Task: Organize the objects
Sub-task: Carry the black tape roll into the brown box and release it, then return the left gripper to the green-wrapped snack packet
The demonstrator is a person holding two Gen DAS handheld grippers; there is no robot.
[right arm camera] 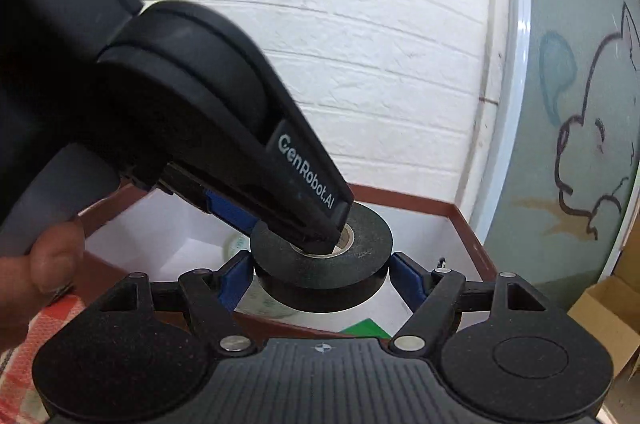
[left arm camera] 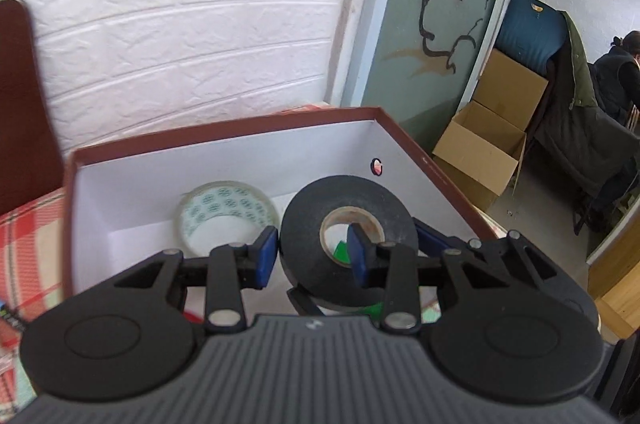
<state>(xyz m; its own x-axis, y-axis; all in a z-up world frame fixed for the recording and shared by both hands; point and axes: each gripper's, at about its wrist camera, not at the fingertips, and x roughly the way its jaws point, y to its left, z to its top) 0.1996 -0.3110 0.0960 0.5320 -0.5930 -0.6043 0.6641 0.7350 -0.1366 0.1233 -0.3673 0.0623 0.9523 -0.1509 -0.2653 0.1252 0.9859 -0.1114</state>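
Black tape roll (left arm camera: 348,220) clenched by left tongs (left arm camera: 314,256) and right tongs (right arm camera: 322,278), "GenRobot.AI" lettering (right arm camera: 306,172).

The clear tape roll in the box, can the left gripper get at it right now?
Probably not: the left gripper is shut on the black tape roll, which it must release first. The clear tape roll lies uncovered.

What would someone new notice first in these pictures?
Likely the black tape roll, held over the open brown-rimmed box by both tools. The left hand-held gripper pinches one side of the ring, one finger through its core, and the right hand-held gripper brackets the roll from outside. Next, a clear tape roll lies inside the box, with white brick wall behind.
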